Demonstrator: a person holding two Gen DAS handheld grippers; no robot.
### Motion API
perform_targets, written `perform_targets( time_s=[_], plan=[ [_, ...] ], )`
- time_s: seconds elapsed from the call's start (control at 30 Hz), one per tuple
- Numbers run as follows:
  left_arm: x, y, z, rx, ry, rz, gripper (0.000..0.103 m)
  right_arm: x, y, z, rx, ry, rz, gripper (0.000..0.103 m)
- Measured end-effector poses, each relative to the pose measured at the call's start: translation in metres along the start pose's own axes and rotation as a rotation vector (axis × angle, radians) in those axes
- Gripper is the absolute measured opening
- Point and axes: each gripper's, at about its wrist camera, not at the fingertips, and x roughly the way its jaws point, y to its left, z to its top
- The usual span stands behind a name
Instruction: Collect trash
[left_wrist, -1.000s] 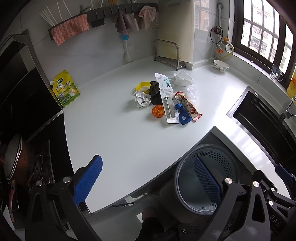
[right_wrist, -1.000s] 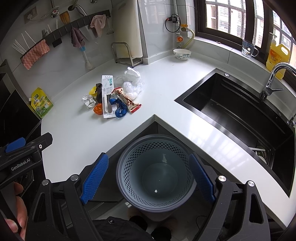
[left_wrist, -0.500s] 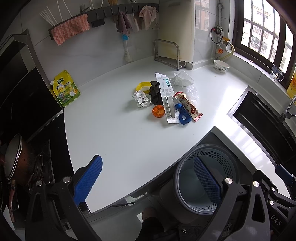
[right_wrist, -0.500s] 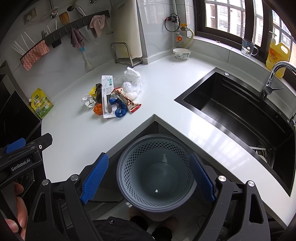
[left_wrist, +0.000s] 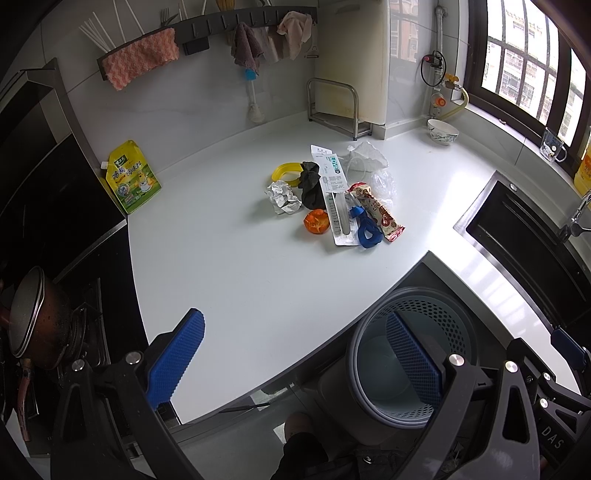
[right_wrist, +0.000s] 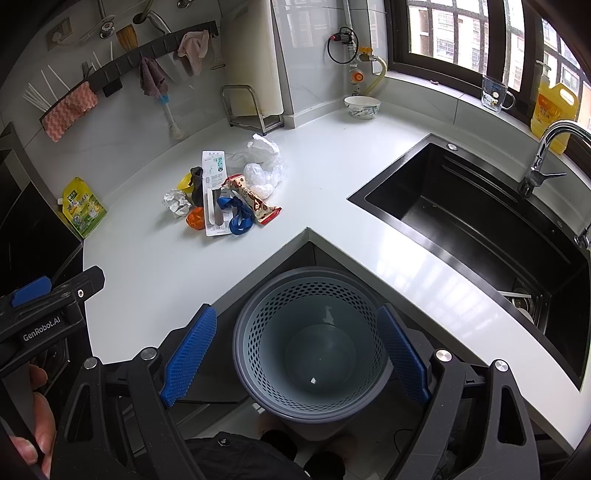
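Note:
A pile of trash lies on the white counter (left_wrist: 240, 266): crumpled foil (left_wrist: 282, 197), an orange peel (left_wrist: 316, 221), a toothbrush package (left_wrist: 334, 192), a blue strap (left_wrist: 365, 229), a snack wrapper (left_wrist: 380, 212), a black rag (left_wrist: 310, 184), a yellow ring (left_wrist: 284, 171) and clear plastic bags (left_wrist: 367, 158). The pile also shows in the right wrist view (right_wrist: 221, 195). A grey perforated bin (right_wrist: 310, 343) stands on the floor below the counter corner, almost empty. My left gripper (left_wrist: 295, 358) is open and empty, near the counter's front edge. My right gripper (right_wrist: 295, 350) is open and empty, above the bin.
A black sink (right_wrist: 472, 221) with a tap (right_wrist: 543, 155) lies to the right. A yellow pouch (left_wrist: 131, 177) leans at the left by the hob, where a pan (left_wrist: 33, 321) sits. A bowl (right_wrist: 362, 106), a metal rack (right_wrist: 251, 107) and an oil bottle (right_wrist: 554, 110) stand at the back.

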Motion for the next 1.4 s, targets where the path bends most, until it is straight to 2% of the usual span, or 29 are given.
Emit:
perform_targets(
  time_s=[0.97, 1.4],
  plan=[
    [-0.002, -0.002, 0.006, -0.004, -0.002, 0.015, 0.097, -0.001, -0.004, 0.003, 0.007, -0.005, 0.019, 0.084],
    [0.002, -0.019, -0.009, -0.061, 0.016, 0.049, 0.097, 0.004, -0.030, -0.007, -0.070, 0.000, 0.101, 0.084]
  ],
)
